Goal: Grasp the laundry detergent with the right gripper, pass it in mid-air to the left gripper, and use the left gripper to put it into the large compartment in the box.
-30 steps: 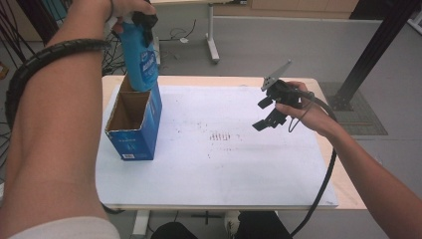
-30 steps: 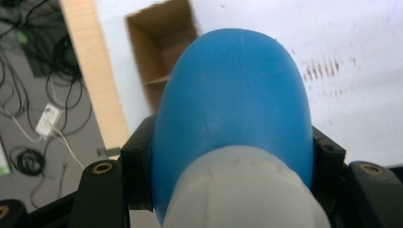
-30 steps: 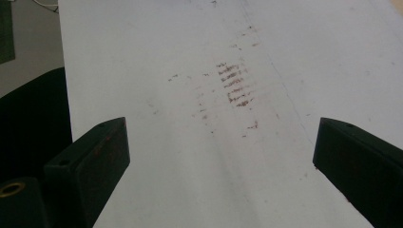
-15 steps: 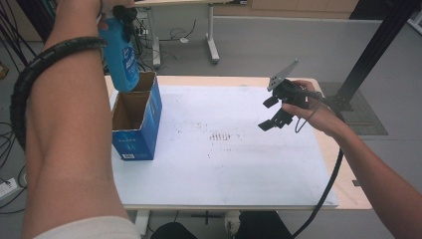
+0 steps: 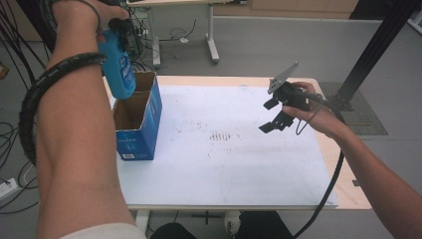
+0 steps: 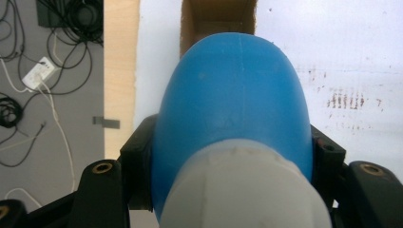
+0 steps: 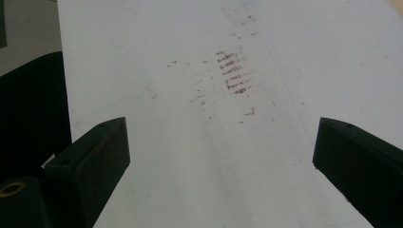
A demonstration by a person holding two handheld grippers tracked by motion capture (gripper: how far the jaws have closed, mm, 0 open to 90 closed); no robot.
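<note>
Holding: the left gripper [image 5: 115, 27] is clamping a blue bottle [image 5: 117, 67] up near its neck, jaws closed tight on both sides of it, so it's hanging upright in the air.
Bottle spot: it's hovering just above the open blue cardboard box [image 5: 138, 121], over the box's far end, bottom of the bottle about level with the box's raised flap. Can't tell if it's brushing the flap or not.
Left gripper view: looking straight down the bottle [image 6: 233, 109], grey cap [image 6: 244, 187] closest to the camera, black jaws pressing in on either side, and the brown inside of the box [image 6: 216, 16] is peeking out past the bottle's bottom.
Box: it's sitting open-topped on the white sheet [image 5: 234, 149], near the sheet's left edge, looking empty as far as I'm seeing into it.
Right gripper: the right gripper [image 5: 272, 115] is being held up off the sheet, well apart from the box, way over on the box's right side. Jaws are spread wide and gripping nothing.
Right gripper view: both jaws standing far apart over bare white sheet [image 7: 190, 156], with a patch of reddish-brown scuff marks [image 7: 233, 71] showing between and beyond them.
Scuff marks: in the high view they're sitting [image 5: 222, 135] to the right of the box, roughly between it and the right gripper.
</note>
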